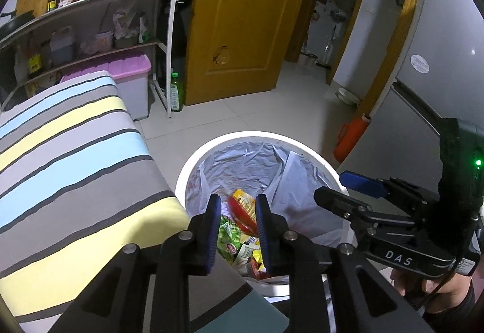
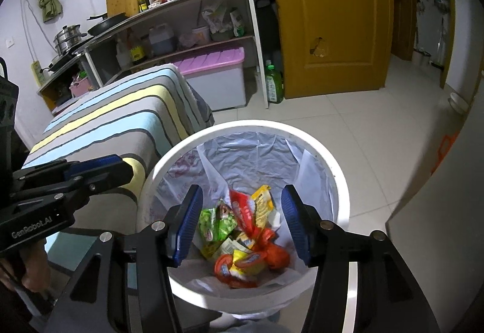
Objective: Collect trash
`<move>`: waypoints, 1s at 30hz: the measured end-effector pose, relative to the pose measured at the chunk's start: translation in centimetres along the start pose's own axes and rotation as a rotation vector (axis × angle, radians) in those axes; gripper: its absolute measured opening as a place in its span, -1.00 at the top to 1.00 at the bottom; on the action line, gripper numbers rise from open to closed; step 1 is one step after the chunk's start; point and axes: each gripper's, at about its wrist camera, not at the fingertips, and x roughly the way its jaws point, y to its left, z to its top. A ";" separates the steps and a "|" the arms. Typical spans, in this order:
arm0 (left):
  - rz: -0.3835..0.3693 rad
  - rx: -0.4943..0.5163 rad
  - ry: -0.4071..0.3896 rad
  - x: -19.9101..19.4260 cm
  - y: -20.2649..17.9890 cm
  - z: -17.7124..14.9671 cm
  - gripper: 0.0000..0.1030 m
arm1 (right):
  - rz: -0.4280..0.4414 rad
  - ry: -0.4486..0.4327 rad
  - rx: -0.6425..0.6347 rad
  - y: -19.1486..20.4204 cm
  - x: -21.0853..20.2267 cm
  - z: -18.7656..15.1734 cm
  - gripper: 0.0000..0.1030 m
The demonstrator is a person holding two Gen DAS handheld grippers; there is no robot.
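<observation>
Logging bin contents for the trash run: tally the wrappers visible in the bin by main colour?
Right wrist view, inside the white bin; wrappers overlap, so counts are approximate:
Green wrappers: 1
Red wrappers: 3
Yellow wrappers: 2
Total: 6
Both grippers, left and right, are open and hold nothing.

The right gripper (image 2: 240,219) hangs above the white trash bin (image 2: 338,178), jaws spread wide with nothing between them. The bin holds a translucent liner (image 2: 251,157). Snack wrappers (image 2: 245,230) in green, red, yellow and orange lie at the bottom. The left gripper (image 2: 121,165) enters from the left edge, over the striped cushion (image 2: 115,121) just beside the bin. A yellow door (image 2: 329,15) stands behind.
</observation>
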 end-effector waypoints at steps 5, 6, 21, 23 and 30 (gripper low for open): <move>0.003 -0.003 -0.012 -0.4 0.2 -0.2 0.56 | -0.003 -0.008 -0.004 0.1 -0.3 0.1 -0.07; 0.003 -0.003 -0.015 -0.5 0.2 -0.2 0.56 | -0.004 -0.010 -0.006 0.2 -0.4 0.1 -0.07; 0.033 -0.019 -0.093 -4.9 0.8 -1.5 0.56 | 0.005 -0.059 -0.058 3.1 -3.6 0.3 -0.07; 0.037 -0.021 -0.104 -5.7 0.9 -1.7 0.56 | 0.008 -0.064 -0.067 3.6 -4.1 0.2 -0.07; 0.061 -0.020 -0.140 -8.4 1.2 -2.9 0.56 | 0.017 -0.088 -0.098 5.6 -5.9 -0.2 -0.07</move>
